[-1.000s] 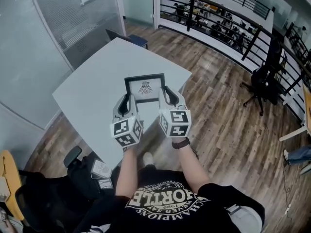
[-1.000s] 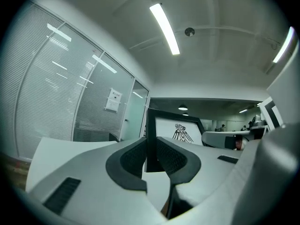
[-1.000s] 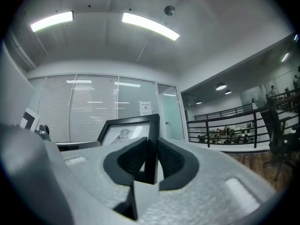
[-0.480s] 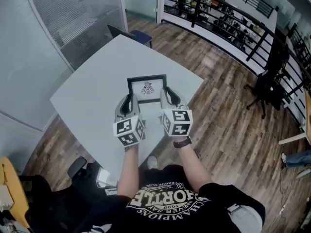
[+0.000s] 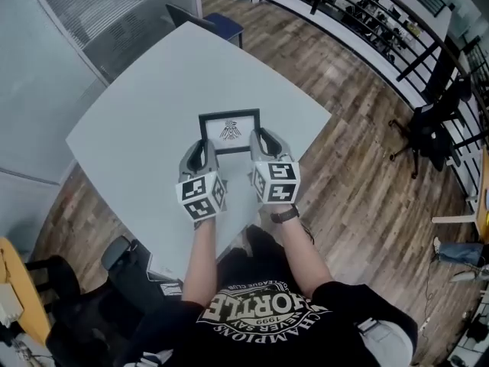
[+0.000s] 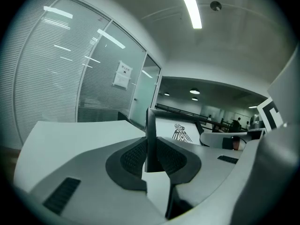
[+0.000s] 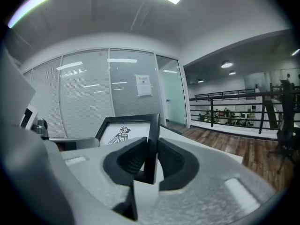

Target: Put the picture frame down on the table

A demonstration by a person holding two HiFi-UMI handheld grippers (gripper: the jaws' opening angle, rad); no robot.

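A black picture frame (image 5: 228,131) with a white print of a bird figure is held over the pale grey table (image 5: 145,113). My left gripper (image 5: 200,153) is shut on its left side bar (image 6: 151,139). My right gripper (image 5: 262,145) is shut on its right side bar (image 7: 152,146). The frame (image 7: 123,132) shows its print face in the right gripper view, and the print (image 6: 180,132) also shows in the left gripper view. Whether the frame touches the table cannot be told.
The table's near corner (image 5: 202,254) is close to the person. A dark chair (image 5: 210,23) stands at the far edge. Glass walls (image 5: 46,67) are on the left, a black office chair (image 5: 428,132) and railing (image 5: 367,29) on the right, over wood floor.
Both grippers and the frame have moved forward over the table, further in from its near edge. The grip on both side bars is unchanged.
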